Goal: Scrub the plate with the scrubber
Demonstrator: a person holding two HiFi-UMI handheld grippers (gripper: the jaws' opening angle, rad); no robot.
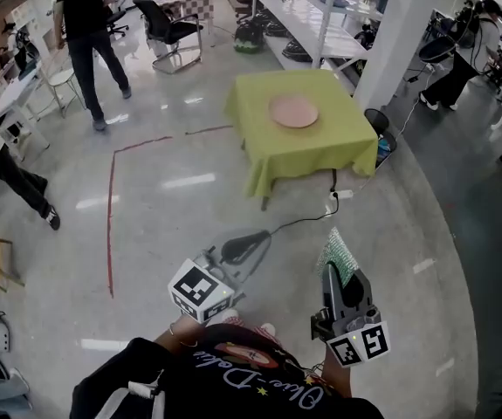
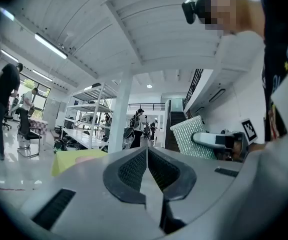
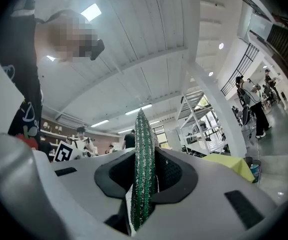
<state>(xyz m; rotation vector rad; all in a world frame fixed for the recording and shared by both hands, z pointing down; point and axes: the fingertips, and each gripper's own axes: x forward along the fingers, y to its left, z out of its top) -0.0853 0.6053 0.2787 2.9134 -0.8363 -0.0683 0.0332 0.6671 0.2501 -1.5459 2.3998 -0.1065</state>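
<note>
A pinkish round plate (image 1: pixel 293 110) lies on a small table under a yellow-green cloth (image 1: pixel 301 147), several steps ahead of me. My right gripper (image 1: pixel 341 269) is shut on a green sparkly scrubber (image 1: pixel 339 255), which stands edge-up between the jaws (image 3: pixel 142 164) in the right gripper view. My left gripper (image 1: pixel 249 245) is shut with nothing in it; its dark pads (image 2: pixel 133 169) meet. Both grippers hang over the floor in front of my body, far from the plate. The scrubber (image 2: pixel 193 137) also shows in the left gripper view.
A black cable (image 1: pixel 303 221) runs over the glossy floor to a socket strip (image 1: pixel 338 195) by the table. Red tape lines (image 1: pixel 111 208) mark the floor at left. A person (image 1: pixel 89 33) walks at the back left, with chairs (image 1: pixel 168 29) and shelving (image 1: pixel 312 20) behind.
</note>
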